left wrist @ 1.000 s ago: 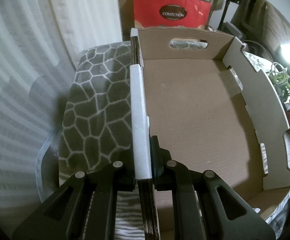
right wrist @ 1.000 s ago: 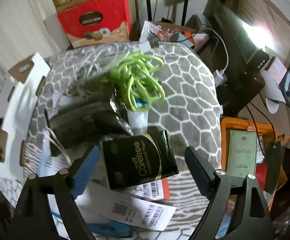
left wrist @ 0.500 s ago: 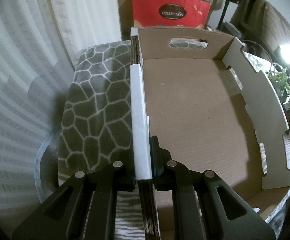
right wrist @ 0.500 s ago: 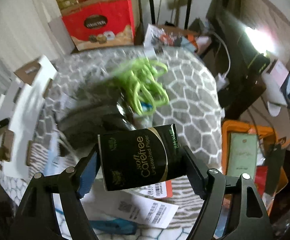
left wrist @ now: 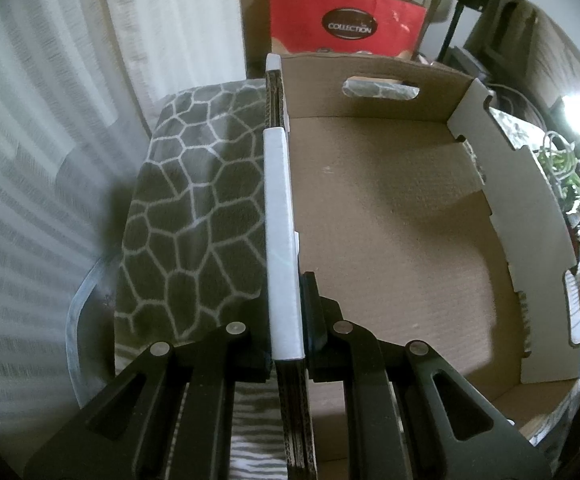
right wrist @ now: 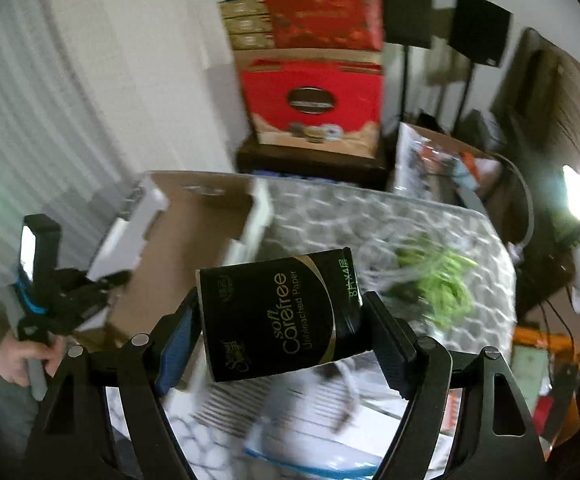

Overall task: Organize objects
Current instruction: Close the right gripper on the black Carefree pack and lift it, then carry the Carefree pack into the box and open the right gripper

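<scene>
**Box bare, first pack in the air**

Left wrist view: jaws of the left gripper [left wrist: 287, 316] clamped narrow on the near side wall of the cardboard box [left wrist: 390, 216], one jaw outside, one inside, pinching the white-topped edge. Box floor bare, nothing packed so far as visible. Patterned grey blanket [left wrist: 193, 200] under and beside the box; red gift bag [left wrist: 346, 20] beyond the far wall. Green cord [left wrist: 562, 160] tangled outside the right wall, well apart from the gripper.

Right wrist view: jaws of the right gripper [right wrist: 279, 334] closed on a black tissue pack [right wrist: 281, 320], held by its two short ends, lifted clear of the surface and tilted. Below and behind it, much blurred: loose white papers [right wrist: 310, 412], the green cord, the blanket. Box to the left, steadied by the other gripper, a hand [right wrist: 21, 360] on its handle.

Judged progress: barely begun. Pack picked but not yet in the box; cord, papers and other clutter not yet sorted. Likely next: carry the pack leftward over the wall and set it on the box floor.
</scene>
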Available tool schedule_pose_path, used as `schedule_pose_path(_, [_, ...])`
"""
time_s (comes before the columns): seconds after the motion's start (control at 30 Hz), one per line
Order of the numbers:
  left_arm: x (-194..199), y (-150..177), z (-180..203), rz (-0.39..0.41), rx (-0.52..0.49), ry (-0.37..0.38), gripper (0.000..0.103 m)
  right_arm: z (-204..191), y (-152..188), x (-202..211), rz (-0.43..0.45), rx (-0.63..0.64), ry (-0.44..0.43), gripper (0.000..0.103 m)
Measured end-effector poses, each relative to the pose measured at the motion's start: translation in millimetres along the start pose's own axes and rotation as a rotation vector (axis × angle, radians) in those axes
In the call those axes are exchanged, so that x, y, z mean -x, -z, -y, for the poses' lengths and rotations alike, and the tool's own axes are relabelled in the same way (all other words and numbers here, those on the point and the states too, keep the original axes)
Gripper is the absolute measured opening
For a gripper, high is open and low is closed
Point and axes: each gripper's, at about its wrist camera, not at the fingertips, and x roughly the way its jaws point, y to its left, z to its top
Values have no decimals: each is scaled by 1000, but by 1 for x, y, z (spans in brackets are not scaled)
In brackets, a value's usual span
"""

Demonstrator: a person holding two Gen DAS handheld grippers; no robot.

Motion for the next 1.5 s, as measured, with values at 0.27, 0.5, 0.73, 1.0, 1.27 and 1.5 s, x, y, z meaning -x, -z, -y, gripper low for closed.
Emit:
schedule_pose_path(0.27, [0, 1, -2, 3, 15, 7, 10, -59, -13, -45, -41, 77, -54, 79])
schedule_pose_path(0.5, [0, 2, -4, 6, 28, 17, 10, -84, -13, -79, -69, 103, -96, 79])
schedule_pose_path(0.73, [0, 2, -5, 7, 31, 22, 10, -102, -6, -108, -82, 163, -125, 79])
schedule_pose_path(1.0, [1, 1, -6, 6, 33, 21, 10, -114, 4, -134, -110, 220, -95, 80])
schedule_pose_path(1.27, [3, 1, -5, 5, 35, 23, 10, -116, 5, -133, -112, 238, -76, 82])
schedule_pose_path(1.5, [3, 1, -5, 5, 37, 23, 10, -109, 1, -114, -78, 218, -96, 85])
